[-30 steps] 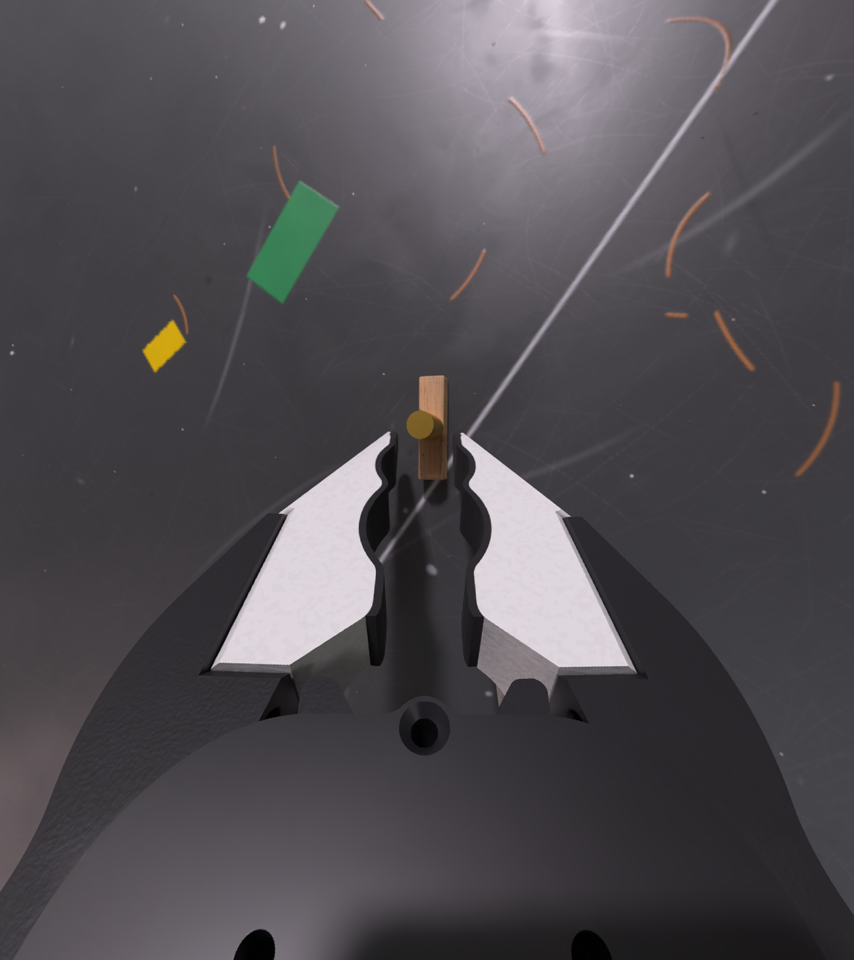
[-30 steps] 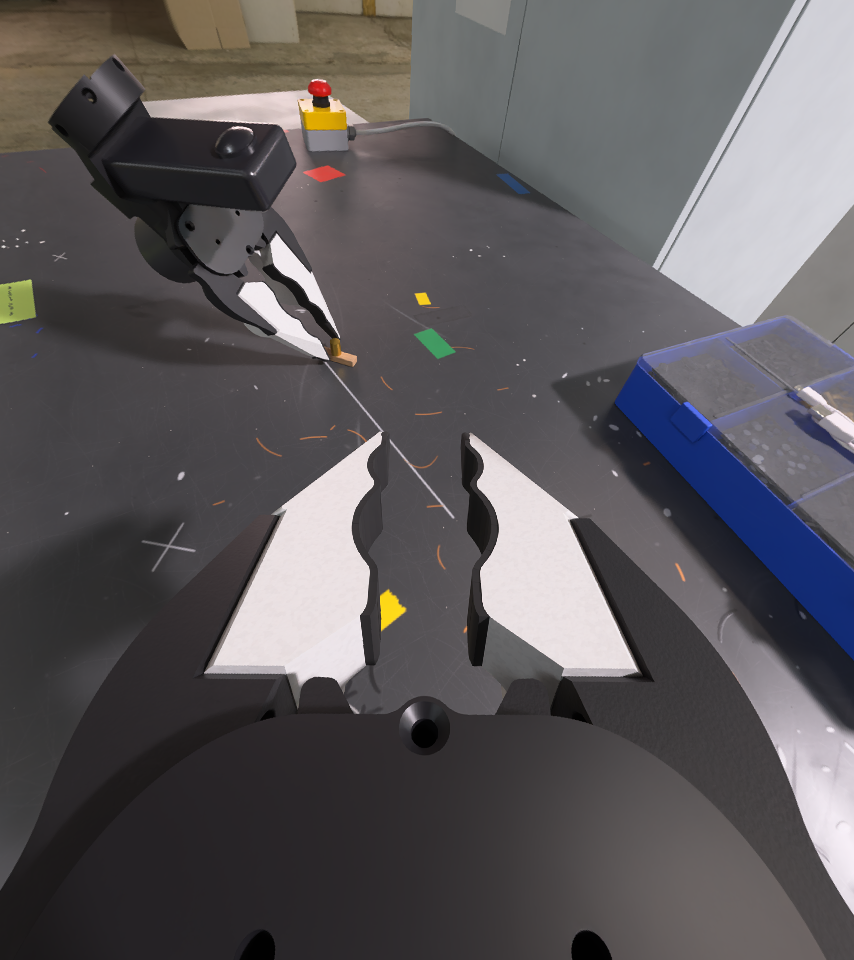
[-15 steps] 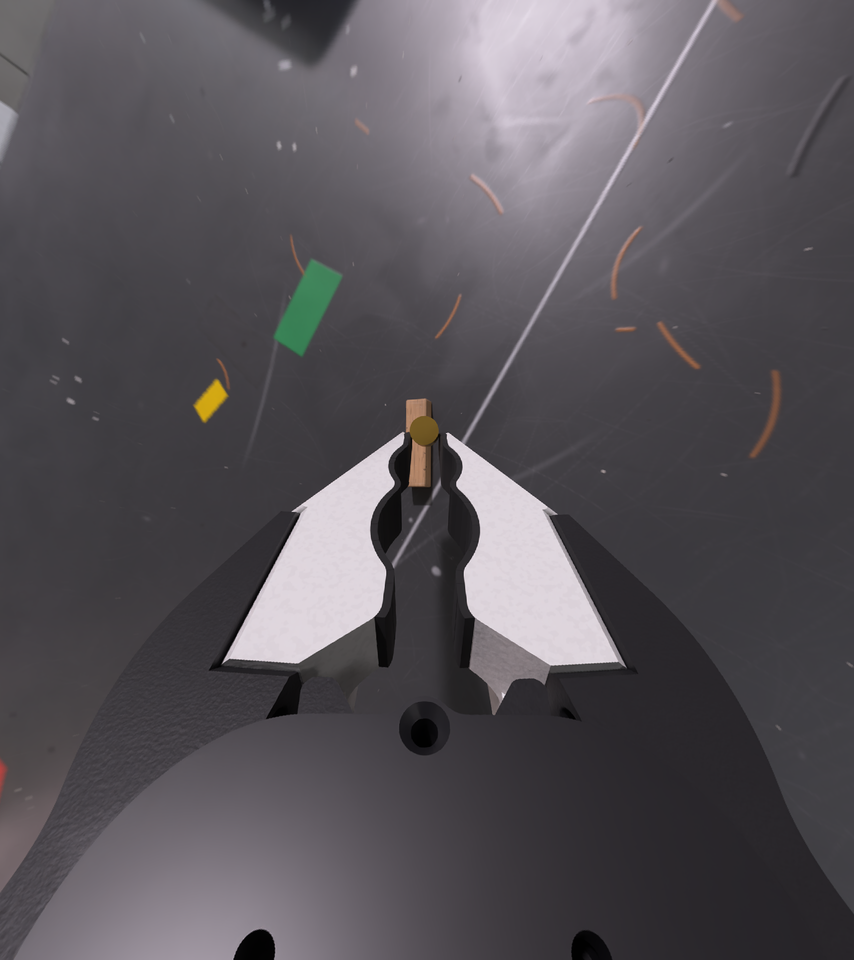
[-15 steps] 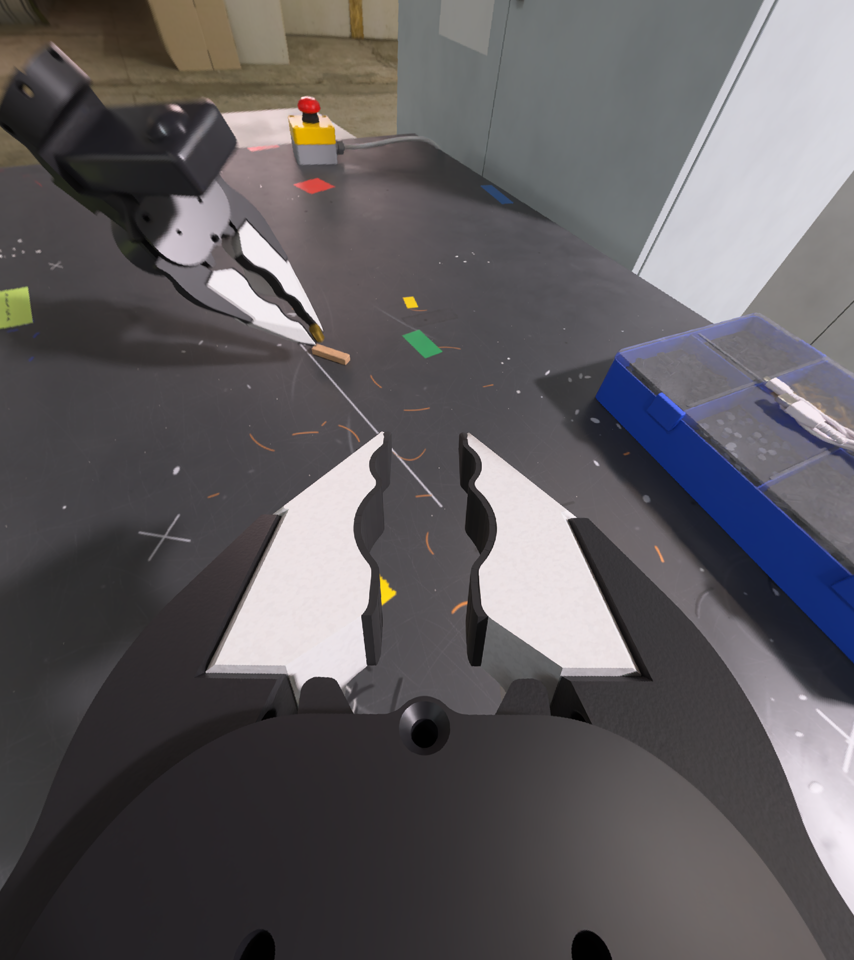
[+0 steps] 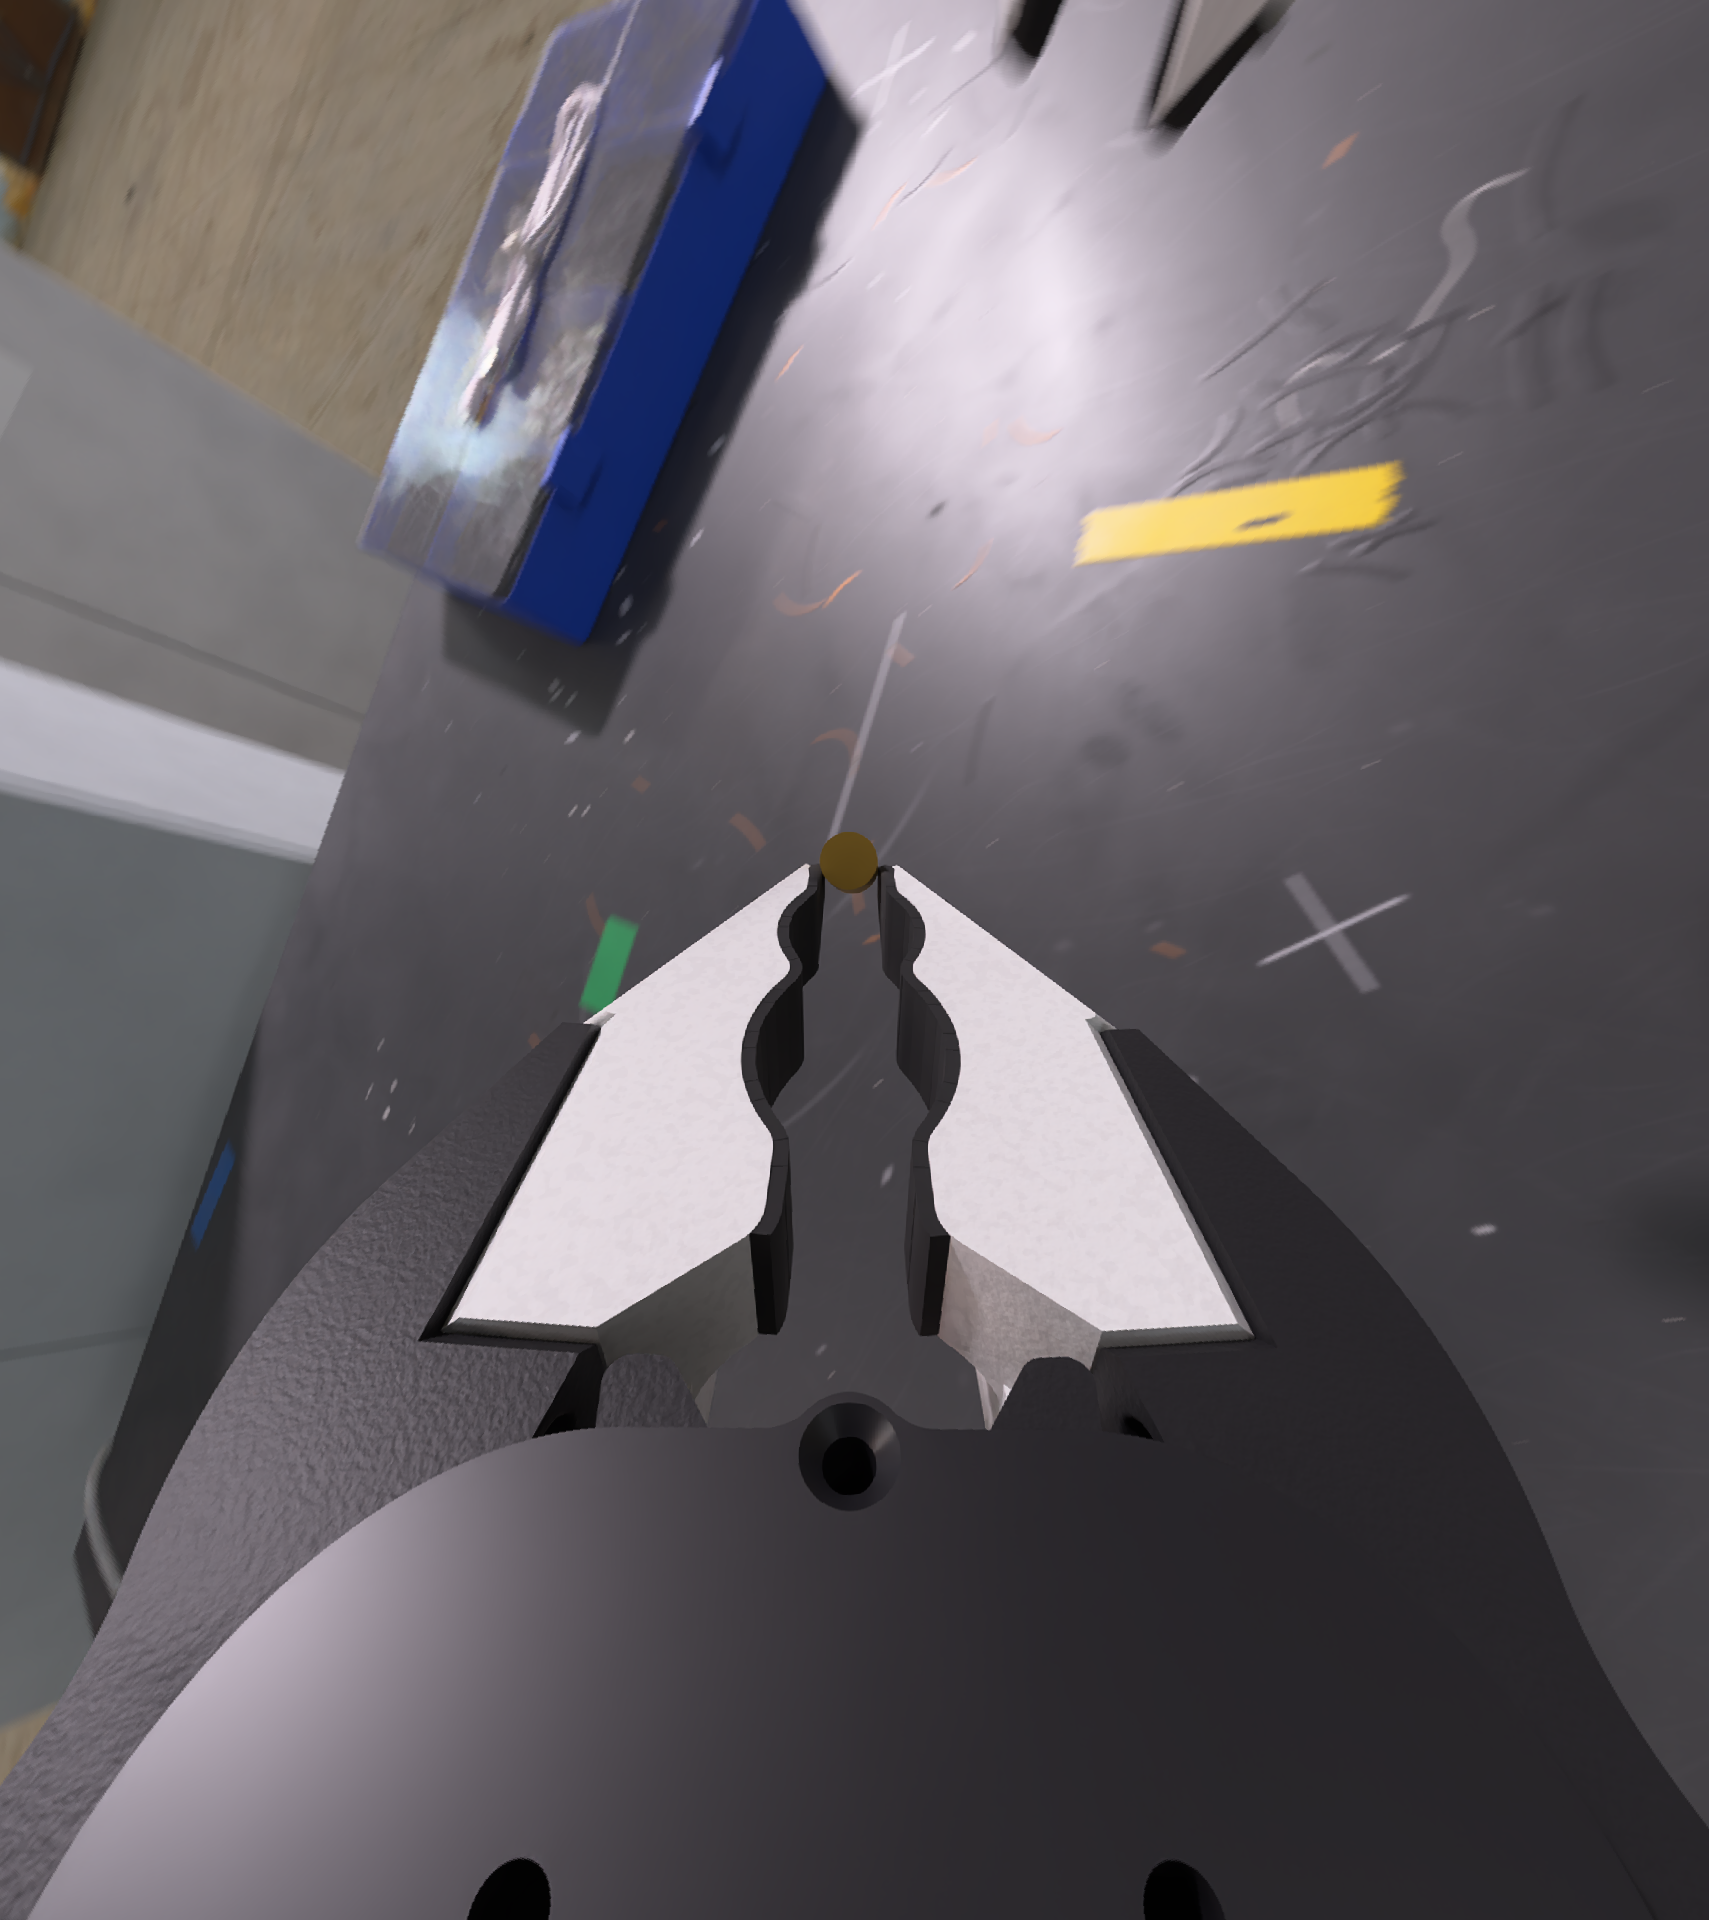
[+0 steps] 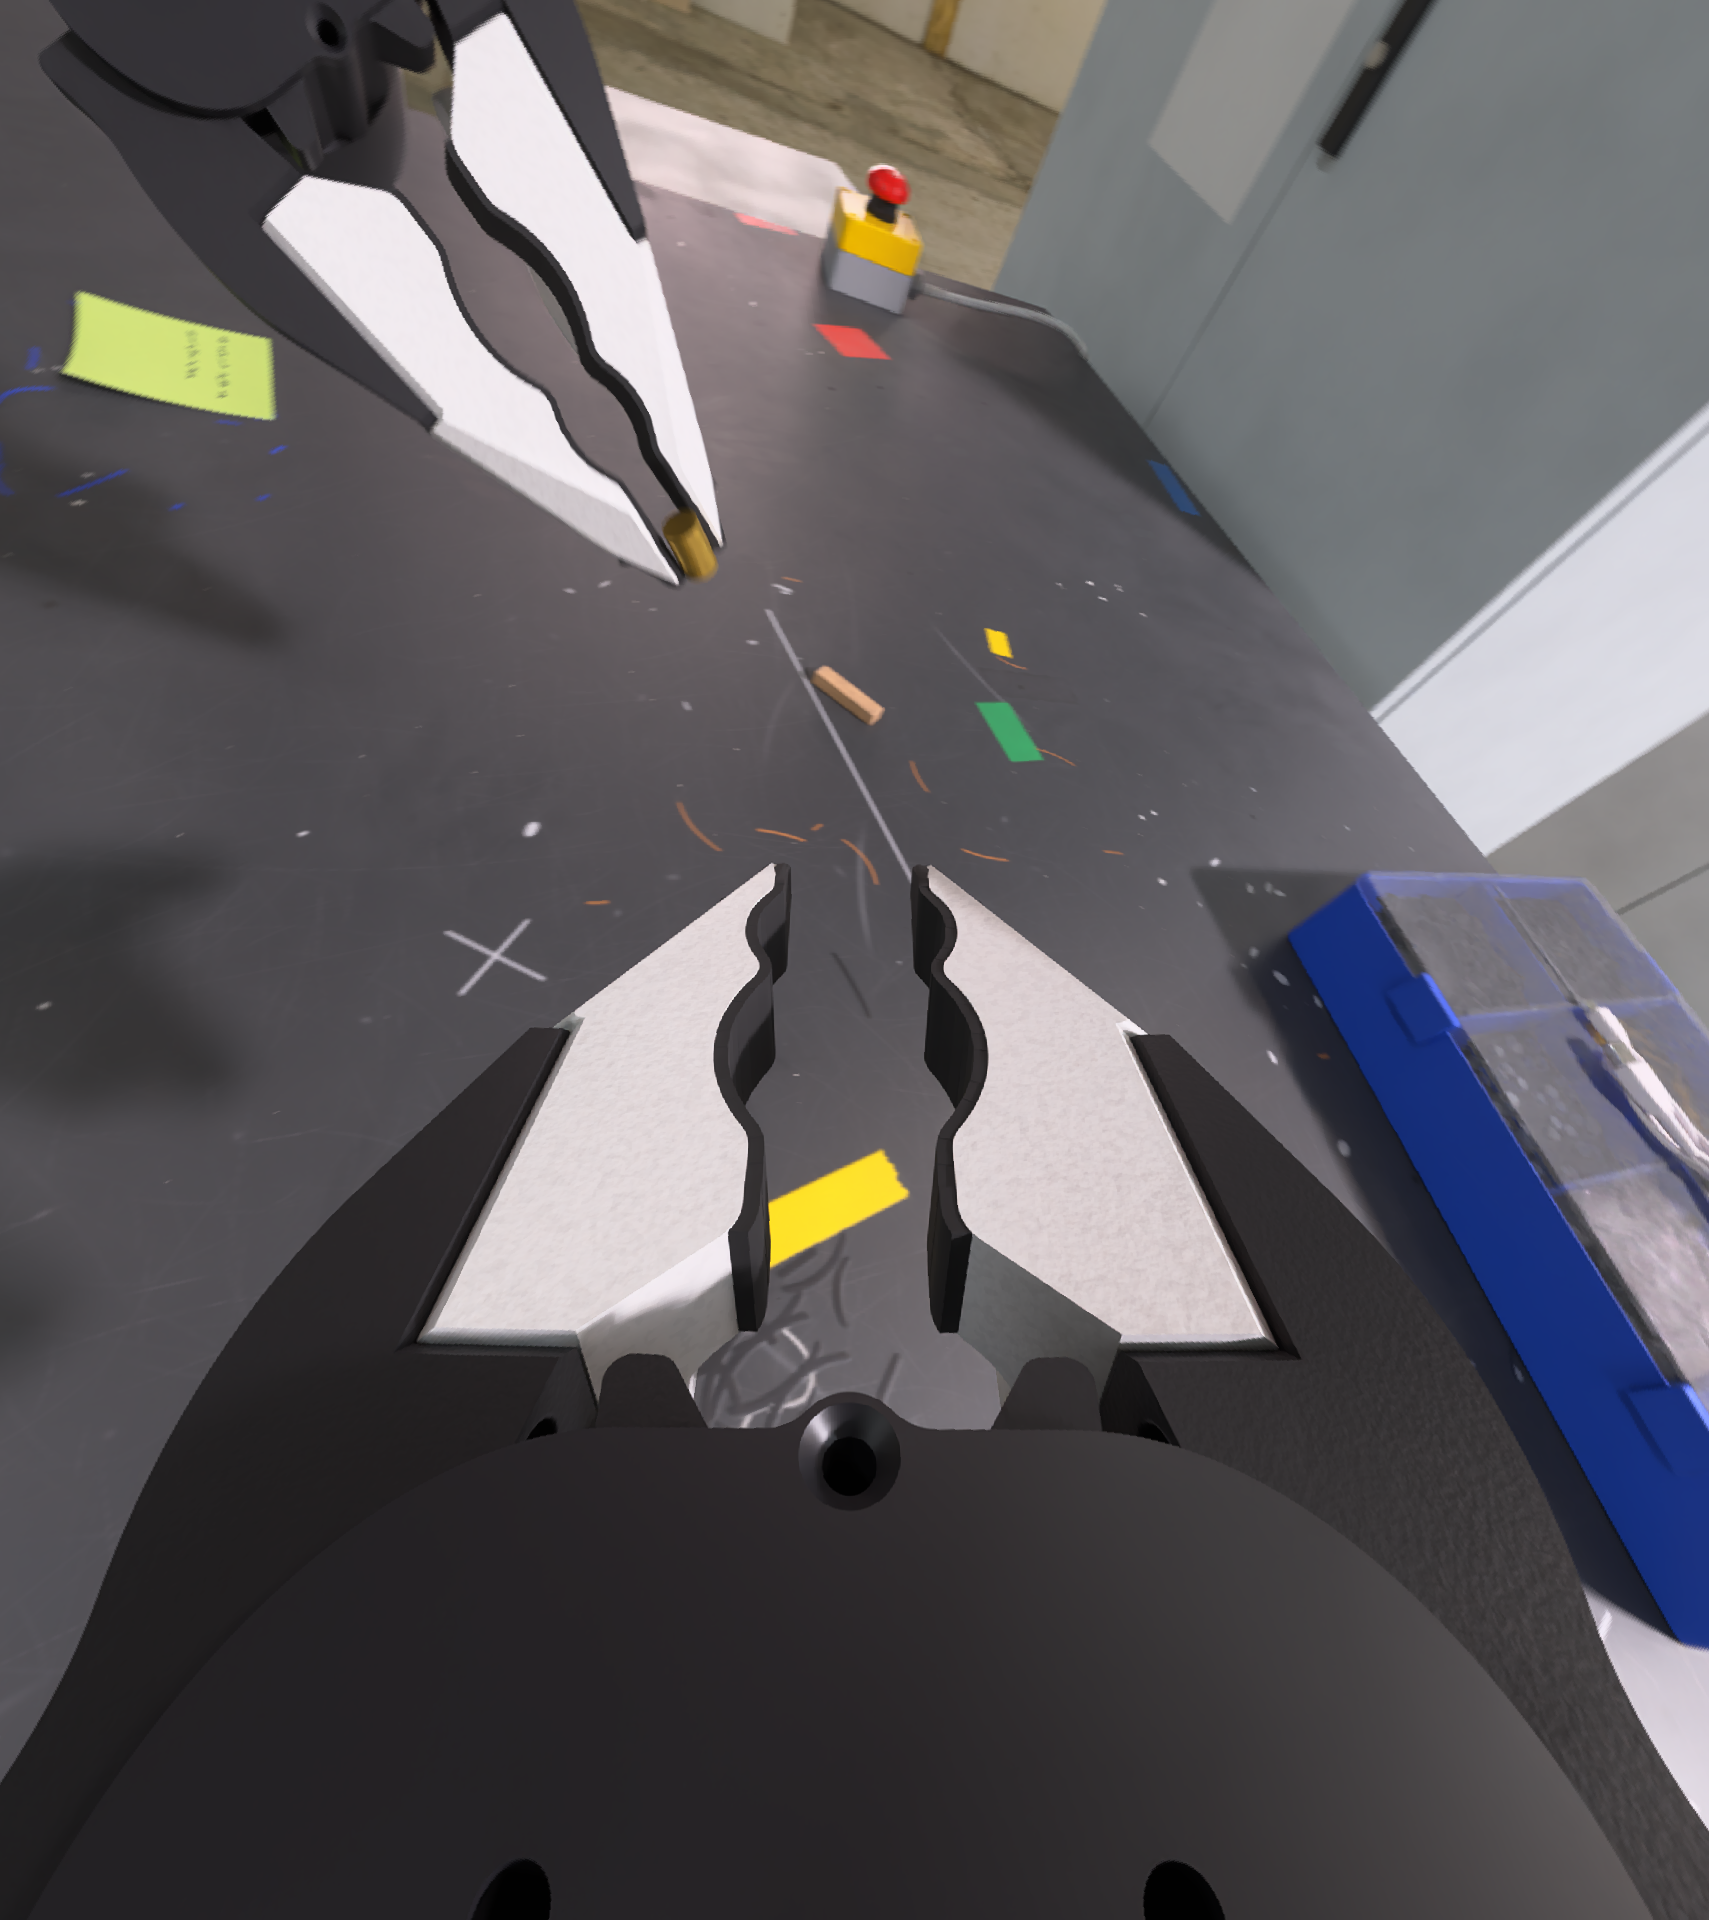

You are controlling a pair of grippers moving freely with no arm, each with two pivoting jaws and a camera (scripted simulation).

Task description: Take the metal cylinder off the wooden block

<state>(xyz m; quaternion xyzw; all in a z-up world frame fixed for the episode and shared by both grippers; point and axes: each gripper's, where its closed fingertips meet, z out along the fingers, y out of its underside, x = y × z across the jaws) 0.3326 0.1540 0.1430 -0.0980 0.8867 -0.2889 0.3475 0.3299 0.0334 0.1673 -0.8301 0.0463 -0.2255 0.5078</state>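
Note:
My left gripper (image 5: 848, 871) is shut on the brass-coloured metal cylinder (image 5: 848, 860) at its fingertips and holds it above the dark table. In the right wrist view the same gripper (image 6: 696, 551) shows at upper left with the cylinder (image 6: 690, 542) between its tips, clear of the table. The wooden block (image 6: 848, 693) lies flat on the table, apart from the cylinder, right of and below it in that view. The block is hidden in the left wrist view. My right gripper (image 6: 850, 883) is open and empty, hovering nearer the table's front.
A blue compartment box (image 6: 1577, 1195) stands at the table's right edge; it also shows in the left wrist view (image 5: 580, 312). A yellow button box (image 6: 875, 249) stands at the back. Tape patches: green (image 6: 1008, 730), yellow (image 6: 834, 1205), red (image 6: 852, 341), and a lime note (image 6: 169, 356).
My left gripper closed on the cylinder, lifted it off the wooden block and swung up and away. The block stayed on the table. My right gripper shifted only slightly.

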